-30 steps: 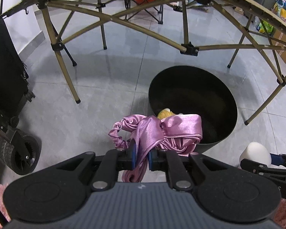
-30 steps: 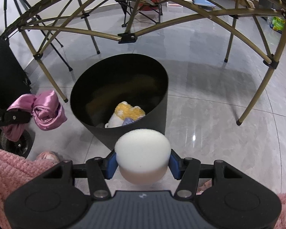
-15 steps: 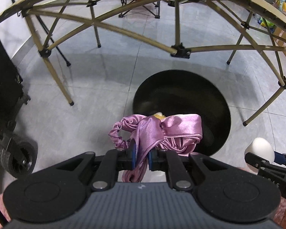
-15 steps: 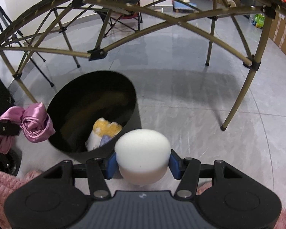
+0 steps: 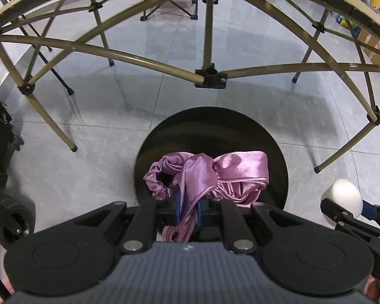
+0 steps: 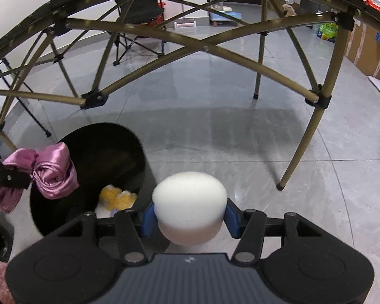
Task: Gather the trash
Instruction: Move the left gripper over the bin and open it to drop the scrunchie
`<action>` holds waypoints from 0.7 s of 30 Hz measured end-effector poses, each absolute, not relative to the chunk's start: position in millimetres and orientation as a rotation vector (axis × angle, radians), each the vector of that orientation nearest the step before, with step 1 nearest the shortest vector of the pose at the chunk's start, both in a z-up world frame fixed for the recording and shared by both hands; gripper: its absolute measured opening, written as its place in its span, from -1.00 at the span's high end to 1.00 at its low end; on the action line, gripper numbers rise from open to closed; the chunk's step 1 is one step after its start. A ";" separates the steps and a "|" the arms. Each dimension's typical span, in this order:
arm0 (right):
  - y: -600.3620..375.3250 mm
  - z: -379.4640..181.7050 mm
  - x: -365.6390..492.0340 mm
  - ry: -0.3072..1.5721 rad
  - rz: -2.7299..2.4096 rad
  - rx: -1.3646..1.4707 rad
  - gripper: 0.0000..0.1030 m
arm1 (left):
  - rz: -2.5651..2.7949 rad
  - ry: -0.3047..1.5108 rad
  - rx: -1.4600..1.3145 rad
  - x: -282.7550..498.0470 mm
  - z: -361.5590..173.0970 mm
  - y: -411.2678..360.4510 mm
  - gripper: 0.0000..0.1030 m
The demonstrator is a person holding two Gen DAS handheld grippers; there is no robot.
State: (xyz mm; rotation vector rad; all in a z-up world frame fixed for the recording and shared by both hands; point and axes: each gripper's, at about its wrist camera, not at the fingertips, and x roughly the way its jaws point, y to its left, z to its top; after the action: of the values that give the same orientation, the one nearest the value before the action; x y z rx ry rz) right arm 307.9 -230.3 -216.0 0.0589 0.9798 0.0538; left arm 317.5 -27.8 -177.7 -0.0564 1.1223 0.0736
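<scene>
My left gripper (image 5: 188, 206) is shut on a pink satin scrunchie bow (image 5: 215, 174) and holds it over the open mouth of a black round bin (image 5: 273, 152). The bow (image 6: 53, 174) and bin (image 6: 114, 147) also show at the left of the right wrist view. My right gripper (image 6: 190, 217) is shut on a white round sponge (image 6: 190, 197), held to the right of the bin; the sponge also shows in the left wrist view (image 5: 342, 197). A yellow and white piece of trash (image 6: 117, 197) lies inside the bin.
The bin stands on a grey tiled floor under a folding table frame with tan legs (image 5: 50, 124) (image 6: 304, 136). A black wheeled case (image 5: 2, 215) is at the left. A folding chair (image 6: 139, 22) and cardboard boxes (image 6: 367, 50) stand farther back.
My left gripper has carried the pink bow forward, from beside the bin's rim to over its opening. My right gripper with the sponge has shifted right, so the bin now sits at its left.
</scene>
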 end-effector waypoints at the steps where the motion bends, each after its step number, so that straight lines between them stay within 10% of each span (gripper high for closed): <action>1: -232.3 -216.9 310.5 0.978 0.047 0.061 -0.04 | 0.075 1.130 -0.055 321.2 -179.5 -30.4 0.76; 19: -258.4 -236.9 332.5 0.999 -0.035 0.112 -0.05 | 0.134 1.249 -0.031 360.4 -217.7 -49.6 0.73; 21: -258.6 -237.1 332.1 1.001 -0.033 0.111 -0.05 | 0.140 1.257 -0.025 360.7 -219.1 -48.9 0.43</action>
State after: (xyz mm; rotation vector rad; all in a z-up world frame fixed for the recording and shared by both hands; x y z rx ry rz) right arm 332.1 -258.6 -237.1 0.1113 1.0014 -0.0329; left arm 360.7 -48.9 -219.1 -0.0245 1.2569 0.1404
